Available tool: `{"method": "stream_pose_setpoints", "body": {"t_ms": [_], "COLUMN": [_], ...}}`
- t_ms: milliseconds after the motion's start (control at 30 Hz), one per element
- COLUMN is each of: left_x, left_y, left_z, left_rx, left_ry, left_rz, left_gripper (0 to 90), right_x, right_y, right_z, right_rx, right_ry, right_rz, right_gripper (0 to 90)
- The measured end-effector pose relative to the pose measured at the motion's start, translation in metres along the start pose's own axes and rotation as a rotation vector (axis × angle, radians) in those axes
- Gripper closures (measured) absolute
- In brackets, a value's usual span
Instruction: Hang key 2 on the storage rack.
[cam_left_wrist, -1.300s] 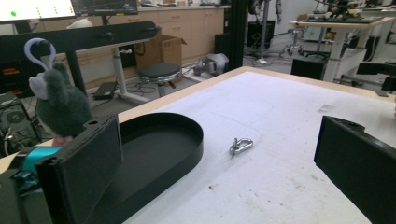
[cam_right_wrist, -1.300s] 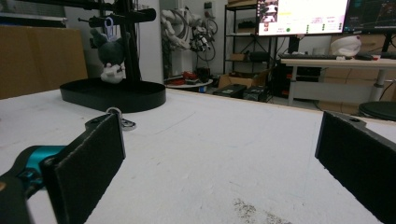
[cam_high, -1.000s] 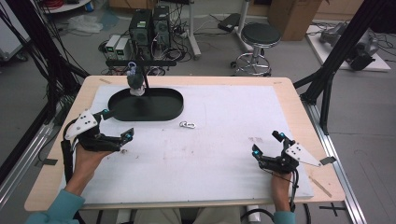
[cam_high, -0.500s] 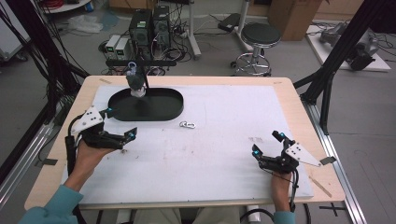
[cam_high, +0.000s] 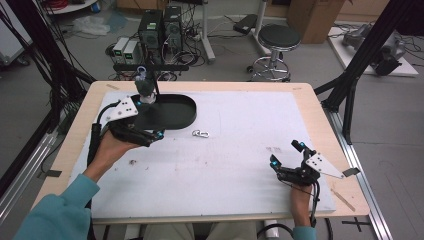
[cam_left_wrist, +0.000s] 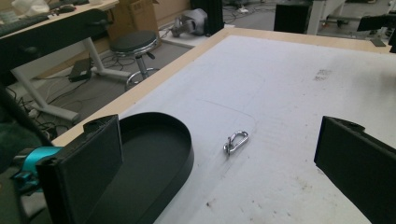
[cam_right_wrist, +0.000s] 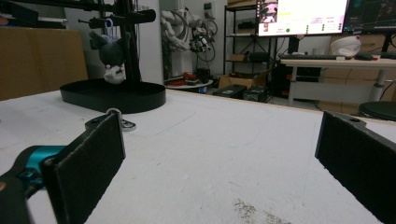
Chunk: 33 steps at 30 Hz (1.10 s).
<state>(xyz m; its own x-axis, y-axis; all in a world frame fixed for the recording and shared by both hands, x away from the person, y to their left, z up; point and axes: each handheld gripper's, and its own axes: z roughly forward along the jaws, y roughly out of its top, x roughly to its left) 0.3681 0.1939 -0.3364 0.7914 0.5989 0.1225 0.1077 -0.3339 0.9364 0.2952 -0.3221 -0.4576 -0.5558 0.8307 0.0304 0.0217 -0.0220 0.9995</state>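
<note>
Leftward drift noted: over the last second my left gripper (cam_high: 156, 135) had crept forward and toward the black oval tray (cam_high: 185, 117), while the right gripper (cam_high: 285, 160) had stayed parked near the counter's (cam_high: 240, 165) right front corner. Both sets of jaws stood wide apart and empty. The small metal carabiner (cam_left_wrist: 236, 141) lay loose on the white surface just beside the tray's rounded end, well apart from either gripper. A plush toy (cam_right_wrist: 113, 56) hung from a stand over the tray's far end. Risks as I judged them: the clip was thin and flat, so closing on it from a shallow angle could skate it sideways or push it against the tray wall; one jaw sat close over the tray rim and might catch it and shift the tray.
</note>
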Motion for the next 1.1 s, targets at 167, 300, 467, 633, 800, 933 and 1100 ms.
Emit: {"method": "stream_pose_setpoints", "body": {"t_ms": [167, 300, 467, 633, 800, 933, 1100], "left_x": [-0.002, -0.003, -0.004, -0.001, 0.000, 0.000, 0.000], "left_y": [0.009, 0.011, 0.015, 0.020, 0.022, 0.021, 0.019], "left_z": [0.014, 0.027, 0.044, 0.061, 0.078, 0.090, 0.097], "left_rx": [0.038, 0.086, 0.115, 0.139, 0.169, 0.183, 0.164], "left_ry": [-0.007, -0.030, -0.060, -0.107, -0.128, -0.170, -0.180], "left_rz": [0.034, 0.043, 0.034, 0.032, 0.022, 0.001, -0.002], "left_gripper": [1.8, 1.7, 1.7, 1.7, 1.7, 1.7, 1.8], "right_x": [0.001, 0.000, 0.000, 0.000, 0.000, 0.000, 0.000], "right_y": [0.000, 0.000, 0.000, 0.000, 0.000, 0.000, 0.000], "right_z": [0.000, 0.000, 0.000, 0.000, 0.000, 0.000, 0.000], "right_rx": [0.005, -0.001, -0.001, -0.002, -0.001, 0.001, 0.000], "right_ry": [0.002, -0.001, 0.002, 0.001, 0.003, 0.002, 0.003], "right_rz": [0.007, 0.000, -0.001, -0.001, 0.001, 0.004, 0.005], "right_gripper": [0.8, 0.7, 0.7, 0.7, 0.7, 0.7, 0.8]}}
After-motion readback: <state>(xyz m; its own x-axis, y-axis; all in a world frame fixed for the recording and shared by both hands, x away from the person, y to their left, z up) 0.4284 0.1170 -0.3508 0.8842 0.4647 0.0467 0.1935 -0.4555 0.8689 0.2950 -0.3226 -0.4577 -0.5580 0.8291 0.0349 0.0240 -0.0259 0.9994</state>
